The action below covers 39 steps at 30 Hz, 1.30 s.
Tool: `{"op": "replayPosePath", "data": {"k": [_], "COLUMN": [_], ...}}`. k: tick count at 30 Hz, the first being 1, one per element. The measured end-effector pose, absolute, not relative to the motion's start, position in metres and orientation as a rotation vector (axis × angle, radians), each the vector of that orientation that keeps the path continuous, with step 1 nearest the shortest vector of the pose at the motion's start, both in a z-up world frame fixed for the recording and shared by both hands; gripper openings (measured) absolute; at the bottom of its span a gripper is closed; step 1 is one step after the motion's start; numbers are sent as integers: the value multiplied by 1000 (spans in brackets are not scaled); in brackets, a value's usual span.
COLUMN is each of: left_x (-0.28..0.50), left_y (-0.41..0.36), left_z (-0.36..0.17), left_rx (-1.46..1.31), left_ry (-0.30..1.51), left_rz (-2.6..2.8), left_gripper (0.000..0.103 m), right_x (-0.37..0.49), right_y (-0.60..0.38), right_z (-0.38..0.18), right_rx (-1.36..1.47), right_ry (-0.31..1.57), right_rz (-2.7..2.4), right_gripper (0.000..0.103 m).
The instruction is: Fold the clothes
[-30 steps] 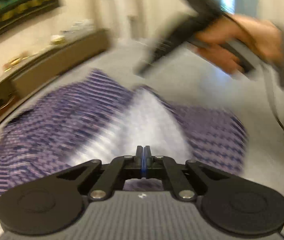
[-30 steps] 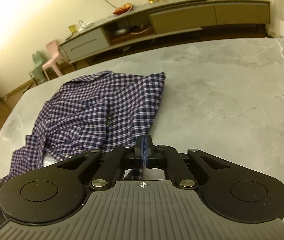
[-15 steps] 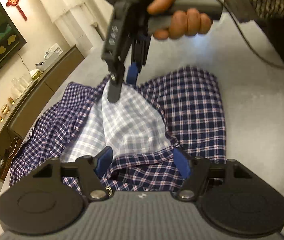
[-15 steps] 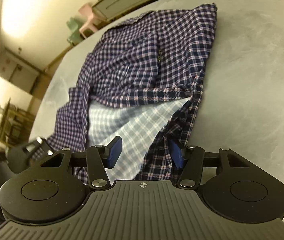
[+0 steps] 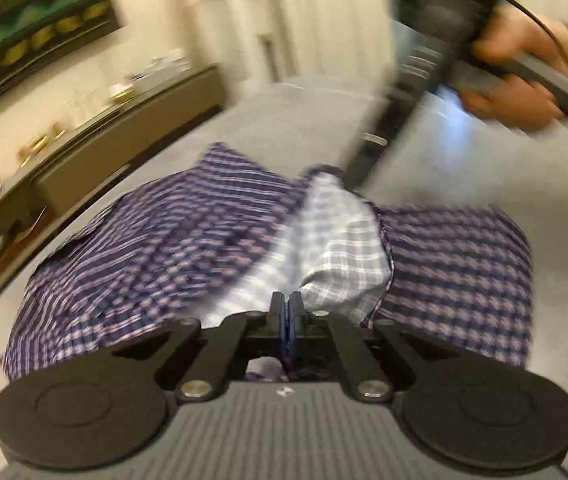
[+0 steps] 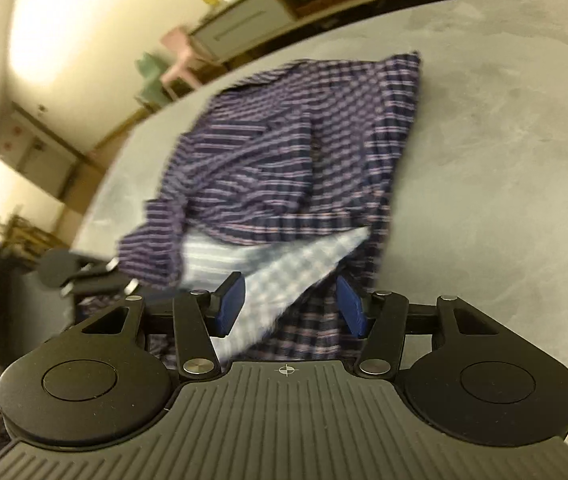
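Note:
A navy, purple and white checked shirt (image 5: pixel 171 256) lies rumpled on the grey table (image 5: pixel 304 120), its pale inner side (image 5: pixel 324 248) turned up in the middle. My left gripper (image 5: pixel 286 312) is shut on the near edge of the shirt. My right gripper (image 6: pixel 290 306) is open, its blue pads either side of the pale flap (image 6: pixel 279 272) at the shirt's (image 6: pixel 284 152) near edge. In the left wrist view the right gripper's body (image 5: pixel 416 92) hangs over the shirt's far edge, held by a hand (image 5: pixel 524 80). Both views are blurred.
A long low sideboard (image 5: pixel 123 128) with small items stands along the far wall. Pink and green chairs (image 6: pixel 179 60) stand beyond the table's edge. The table (image 6: pixel 504 160) stretches bare to the right of the shirt.
My left gripper has shut on the shirt's near edge; half a second ago it was open. My right gripper has stayed open after letting go of the shirt. Both views have swung.

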State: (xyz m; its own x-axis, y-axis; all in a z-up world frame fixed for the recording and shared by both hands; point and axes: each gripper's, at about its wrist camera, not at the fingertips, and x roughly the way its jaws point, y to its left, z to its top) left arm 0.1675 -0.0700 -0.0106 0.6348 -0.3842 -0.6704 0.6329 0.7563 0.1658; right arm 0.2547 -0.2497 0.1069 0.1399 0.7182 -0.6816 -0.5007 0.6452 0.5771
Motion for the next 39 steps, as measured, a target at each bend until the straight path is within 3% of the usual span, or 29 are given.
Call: {"op": "replayPosePath", "data": {"k": [4, 6, 7, 8, 10, 15, 17, 20, 23, 25, 27, 28, 31, 34, 36, 39], "left_x": [205, 219, 221, 217, 202, 150, 135, 148, 185, 205, 217, 220, 207, 187, 174, 154], "left_y": [-14, 20, 34, 40, 35, -37, -65, -87, -82, -66, -46, -38, -17, 11, 29, 57], "left_z": [-4, -6, -6, -3, 4, 9, -2, -13, -12, -2, 11, 17, 25, 32, 36, 42], "left_rx": [-13, -228, -305, -322, -246, 244, 414, 523, 473, 352, 213, 150, 71, 39, 18, -13], "left_ry": [750, 781, 777, 757, 728, 731, 741, 761, 777, 772, 767, 771, 772, 748, 732, 707], "left_rz": [-361, -269, -249, -251, -304, -597, -646, -546, -313, -184, -119, -130, -151, -89, -47, 14], "left_gripper": [1, 10, 22, 24, 24, 27, 38, 38, 22, 20, 23, 26, 30, 32, 32, 50], "right_x": [247, 243, 241, 240, 237, 235, 236, 239, 245, 248, 245, 242, 232, 235, 238, 240], "right_y": [-232, -223, -220, -217, -214, -200, -202, -220, -234, -243, -240, -237, -221, -210, -209, -236], "right_z": [95, 93, 93, 93, 95, 99, 104, 113, 117, 120, 123, 124, 120, 101, 93, 108], "right_rx": [181, 143, 118, 100, 65, 39, 113, 288, 304, 276, 170, 119, 11, -114, -178, -65], "right_ry": [1172, 1159, 1152, 1142, 1103, 1038, 947, 777, 775, 784, 778, 771, 770, 819, 828, 826], "right_rz": [936, 933, 928, 921, 910, 916, 918, 874, 811, 763, 745, 745, 808, 676, 581, 543], "right_gripper": [51, 51, 51, 51, 50, 45, 42, 46, 46, 46, 42, 30, 11, 6, 10, 18]}}
